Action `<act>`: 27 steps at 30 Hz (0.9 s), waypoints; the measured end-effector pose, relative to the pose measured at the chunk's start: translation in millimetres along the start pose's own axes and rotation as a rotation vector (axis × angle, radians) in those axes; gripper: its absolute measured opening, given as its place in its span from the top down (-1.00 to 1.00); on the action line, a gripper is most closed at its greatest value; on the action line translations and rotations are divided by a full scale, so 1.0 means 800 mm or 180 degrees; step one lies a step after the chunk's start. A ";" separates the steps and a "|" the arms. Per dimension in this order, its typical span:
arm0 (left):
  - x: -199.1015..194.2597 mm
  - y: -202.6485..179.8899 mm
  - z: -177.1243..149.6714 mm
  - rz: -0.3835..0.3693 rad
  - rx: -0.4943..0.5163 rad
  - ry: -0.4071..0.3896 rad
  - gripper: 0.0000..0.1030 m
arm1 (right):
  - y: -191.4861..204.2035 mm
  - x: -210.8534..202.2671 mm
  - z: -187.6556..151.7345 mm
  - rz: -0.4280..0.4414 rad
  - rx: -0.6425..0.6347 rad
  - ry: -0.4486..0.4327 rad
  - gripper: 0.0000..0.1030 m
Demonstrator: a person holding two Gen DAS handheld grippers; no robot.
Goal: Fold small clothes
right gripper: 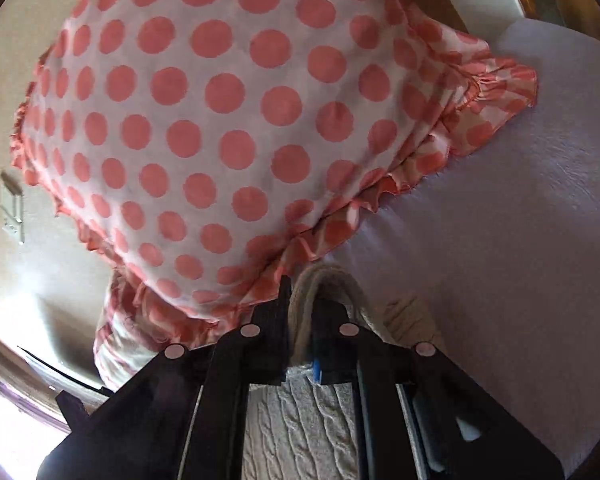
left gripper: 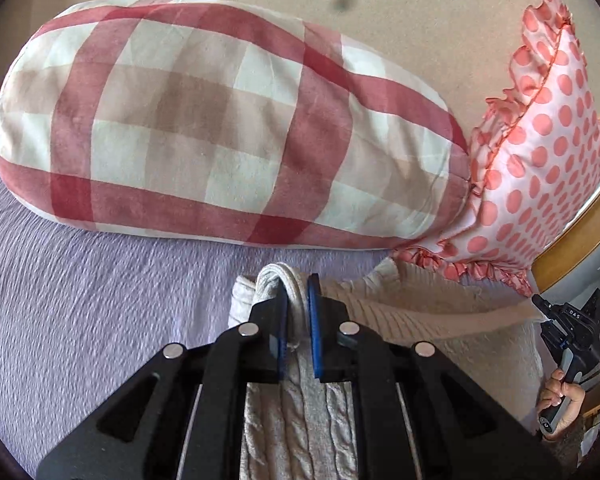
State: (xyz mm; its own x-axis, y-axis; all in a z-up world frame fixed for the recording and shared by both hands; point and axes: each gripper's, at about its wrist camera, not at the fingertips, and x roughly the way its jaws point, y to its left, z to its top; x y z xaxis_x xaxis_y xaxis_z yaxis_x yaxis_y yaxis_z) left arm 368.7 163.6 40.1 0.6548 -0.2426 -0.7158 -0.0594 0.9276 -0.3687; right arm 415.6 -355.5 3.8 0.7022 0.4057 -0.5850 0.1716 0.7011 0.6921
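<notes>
A cream cable-knit garment [left gripper: 300,420] lies on the lilac bedspread [left gripper: 80,300] and runs under both grippers. My left gripper [left gripper: 298,312] is shut on a folded edge of the knit, which loops out past the blue pads. In the right wrist view, my right gripper [right gripper: 302,308] is shut on another bunched edge of the same knit [right gripper: 300,420], close under the polka-dot pillow. The right gripper and the hand that holds it also show at the right edge of the left wrist view [left gripper: 572,336].
A red-and-white checked bolster pillow [left gripper: 220,120] lies across the bed just beyond the left gripper. A pink polka-dot frilled pillow [right gripper: 220,100] stands to its right, against a wooden bed frame [left gripper: 580,232]. Lilac bedspread [right gripper: 500,240] stretches to the right of the right gripper.
</notes>
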 end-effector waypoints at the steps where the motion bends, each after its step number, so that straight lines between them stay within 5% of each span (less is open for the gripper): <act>1: 0.010 0.001 0.004 0.0010 -0.0026 0.0044 0.82 | -0.006 0.015 0.003 -0.0100 0.0088 0.0123 0.74; 4: 0.018 0.002 0.011 -0.0080 -0.0099 0.0140 0.73 | -0.012 0.019 0.006 -0.0030 0.0200 0.0171 0.65; 6: 0.003 0.001 0.011 -0.0164 -0.0030 0.0057 0.68 | -0.009 0.006 0.010 0.0107 0.0195 0.0105 0.23; 8: -0.023 0.000 0.009 -0.0105 0.0003 -0.0128 0.18 | -0.004 -0.022 0.015 0.0088 0.0179 -0.0221 -0.92; 9: -0.037 0.004 0.007 -0.0135 -0.0011 -0.0199 -0.08 | -0.002 -0.039 0.016 0.0180 0.0138 -0.0401 -0.95; 11: -0.060 0.017 -0.001 -0.0259 -0.0079 -0.0237 -0.11 | 0.007 -0.061 0.012 0.0450 -0.0020 -0.0475 -0.95; 15: -0.073 0.034 -0.029 -0.0455 -0.0118 0.0015 -0.19 | 0.037 -0.071 -0.036 0.0574 -0.0602 -0.0102 -0.95; 19: -0.058 0.044 -0.061 -0.0577 -0.0227 0.0285 -0.20 | 0.061 -0.052 -0.088 0.0493 -0.0983 0.0244 -0.95; 25: -0.026 0.054 -0.080 -0.0797 -0.0505 0.0444 -0.14 | 0.069 -0.049 -0.118 0.0524 -0.1154 0.0206 -0.95; 27: -0.017 0.069 -0.078 -0.0993 -0.0843 0.0443 0.06 | 0.074 -0.049 -0.118 0.0558 -0.1129 0.0181 -0.95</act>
State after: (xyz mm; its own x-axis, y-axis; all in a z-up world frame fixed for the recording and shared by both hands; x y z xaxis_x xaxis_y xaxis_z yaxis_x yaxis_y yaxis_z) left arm 309.6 200.2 -7.8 0.5653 -0.5527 -0.6124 -0.0779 0.7033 -0.7066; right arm 332.9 -274.8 27.6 0.6585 0.5620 -0.5005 -0.2037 0.7733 0.6004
